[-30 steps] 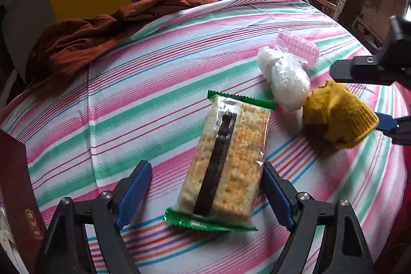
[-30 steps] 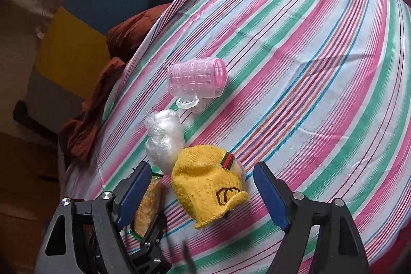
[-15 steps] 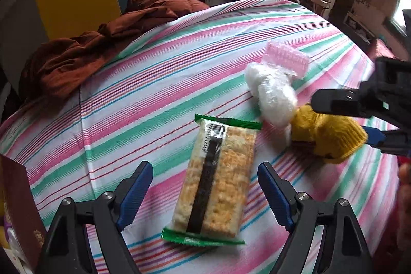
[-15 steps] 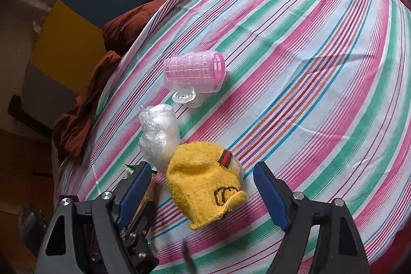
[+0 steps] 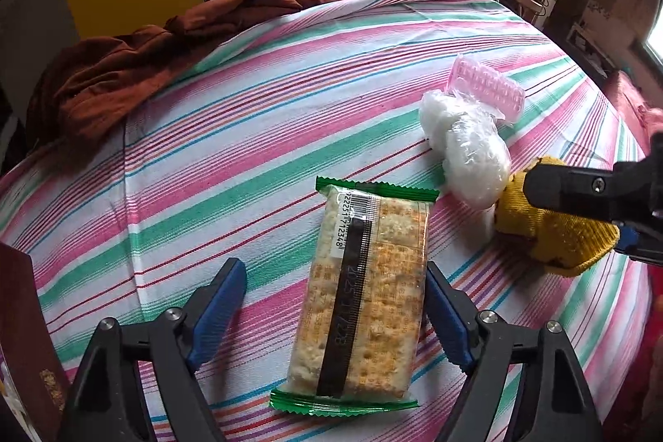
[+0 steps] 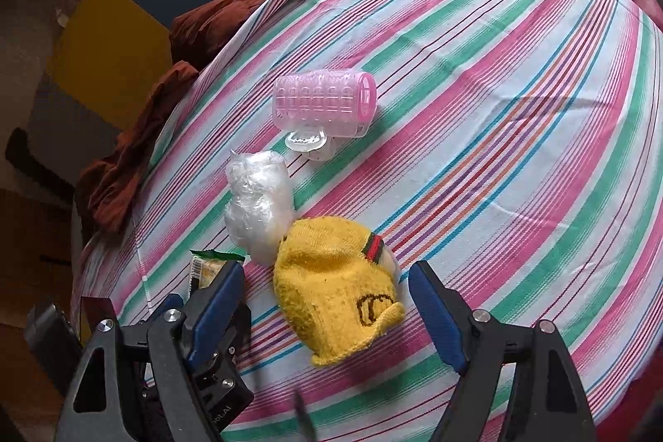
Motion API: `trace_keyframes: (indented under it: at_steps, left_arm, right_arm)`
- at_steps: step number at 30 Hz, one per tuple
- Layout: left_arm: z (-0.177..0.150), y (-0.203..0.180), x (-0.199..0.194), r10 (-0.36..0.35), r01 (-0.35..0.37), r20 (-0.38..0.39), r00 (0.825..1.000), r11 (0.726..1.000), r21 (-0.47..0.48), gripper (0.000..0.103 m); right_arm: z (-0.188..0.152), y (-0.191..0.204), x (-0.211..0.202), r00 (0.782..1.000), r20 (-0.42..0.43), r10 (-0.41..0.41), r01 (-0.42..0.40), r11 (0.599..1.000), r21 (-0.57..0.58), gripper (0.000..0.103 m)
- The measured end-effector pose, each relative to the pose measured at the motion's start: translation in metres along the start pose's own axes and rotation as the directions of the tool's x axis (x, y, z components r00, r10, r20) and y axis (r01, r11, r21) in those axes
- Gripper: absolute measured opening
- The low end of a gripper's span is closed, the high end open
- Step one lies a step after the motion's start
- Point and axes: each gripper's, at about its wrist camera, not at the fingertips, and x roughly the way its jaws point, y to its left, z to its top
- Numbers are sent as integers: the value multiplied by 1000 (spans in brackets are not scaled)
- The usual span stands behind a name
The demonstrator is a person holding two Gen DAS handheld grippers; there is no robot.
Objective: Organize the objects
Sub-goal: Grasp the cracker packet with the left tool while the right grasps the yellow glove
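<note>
- Two tools stand with jaws apart, gripping nothing: the left tool (image 5: pixel 335 311) straddles the cracker packet (image 5: pixel 359 301), the right tool (image 6: pixel 327 311) straddles the yellow knit hat (image 6: pixel 335 288).
- Since a second ago the left tool has drifted sideways, so the packet now sits close to its right-hand pad; the right tool barely moved.
- Likely both are lining up to pick.
- Plastic-wrapped bundle (image 5: pixel 466 152) and pink hair roller (image 6: pixel 323 106) lie beyond on the striped tabletop (image 6: pixel 497 69).
- No container shows.
</note>
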Motion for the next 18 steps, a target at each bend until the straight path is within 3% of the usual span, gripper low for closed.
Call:
trace_keyframes:
  at_steps: [7,14,17,18]
  left_arm:
    - [-4,3,-2,8,-8,10,1000,1000,4,81]
    - [-8,13,-9,39,-38,38,999,999,-23,55]
    - [-11,16,-12,42,-41,41,998,999,-30,50]
    - [-13,16,-13,44,-43,43,998,999,-31,49]
  right_arm:
    - [0,-2,2,1000,-13,-27,27,1000,-3,83]
    - [-3,1,9,997,-46,-67,65,997,-42,83]
    - [-5,4,10,995,-43,-88,85,994,-69,83]
    - [-5,5,10,994,-38,-103,99,991,-85,78]
